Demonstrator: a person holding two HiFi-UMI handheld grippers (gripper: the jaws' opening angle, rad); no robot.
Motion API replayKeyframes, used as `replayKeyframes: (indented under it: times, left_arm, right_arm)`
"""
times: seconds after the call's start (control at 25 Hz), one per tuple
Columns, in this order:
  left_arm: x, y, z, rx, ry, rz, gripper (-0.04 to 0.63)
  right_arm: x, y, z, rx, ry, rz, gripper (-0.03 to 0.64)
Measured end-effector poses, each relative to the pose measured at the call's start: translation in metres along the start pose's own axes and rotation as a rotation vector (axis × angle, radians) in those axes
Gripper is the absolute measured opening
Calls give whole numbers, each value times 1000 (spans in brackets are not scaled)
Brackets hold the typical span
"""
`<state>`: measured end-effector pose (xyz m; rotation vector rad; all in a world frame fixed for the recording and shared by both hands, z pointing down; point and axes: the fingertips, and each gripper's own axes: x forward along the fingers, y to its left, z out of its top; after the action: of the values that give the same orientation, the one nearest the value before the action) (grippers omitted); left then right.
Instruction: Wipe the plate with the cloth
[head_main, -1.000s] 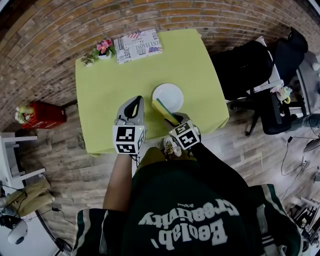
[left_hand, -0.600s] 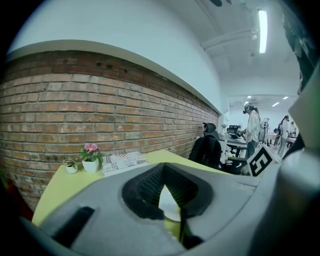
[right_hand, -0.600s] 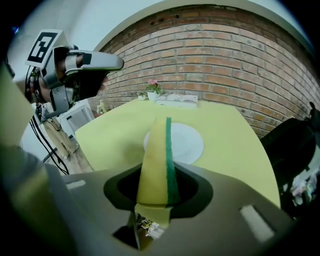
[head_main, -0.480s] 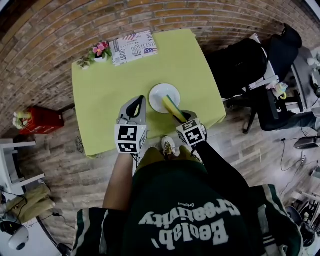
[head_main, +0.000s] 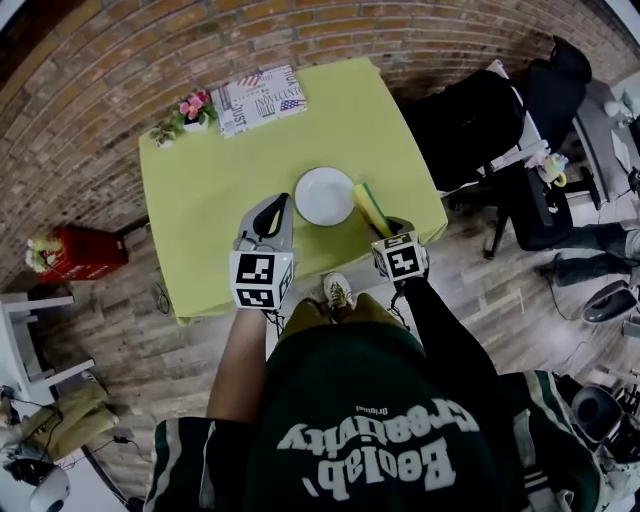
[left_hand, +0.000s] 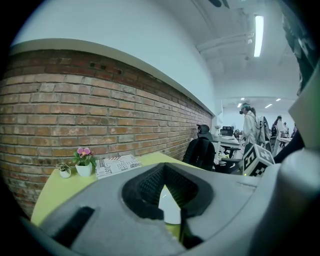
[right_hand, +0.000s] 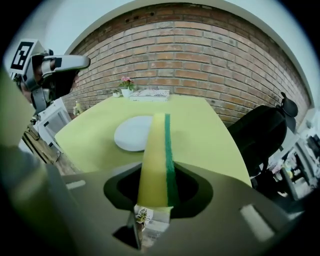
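Observation:
A white plate (head_main: 324, 196) lies on the yellow-green table (head_main: 205, 215), toward its near side. My right gripper (head_main: 386, 230) is shut on a yellow sponge with a green scouring face (head_main: 370, 208). The sponge is held on edge just right of the plate, above the table. In the right gripper view the sponge (right_hand: 157, 155) stands up between the jaws of the right gripper (right_hand: 156, 194), with the plate (right_hand: 132, 133) beyond and to its left. My left gripper (head_main: 272, 206) hovers left of the plate, jaws together and holding nothing. Part of the plate (left_hand: 170, 207) shows below its tips (left_hand: 163, 172).
A folded newspaper (head_main: 258, 97) and a small pot of pink flowers (head_main: 192, 106) sit at the table's far edge by the brick wall. A black office chair (head_main: 480, 120) stands right of the table. A red object (head_main: 75, 250) lies on the floor at left.
My right gripper has carried the sponge to the right, from over the plate's near edge to beside its right rim. The left gripper has stayed where it was.

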<state>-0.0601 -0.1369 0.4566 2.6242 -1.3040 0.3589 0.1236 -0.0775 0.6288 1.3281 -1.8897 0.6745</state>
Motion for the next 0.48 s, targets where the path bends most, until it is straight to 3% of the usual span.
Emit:
replayKeyframes:
  times: [0.24,0.48]
  left_arm:
    - [-9,-1,2,1,-5,-4,3]
    - [-29,1,0,10,-9,0,3]
  right_arm:
    - [-8,11,11,30,-75,22,138]
    - [-13,61,26,-11,-139,103,138]
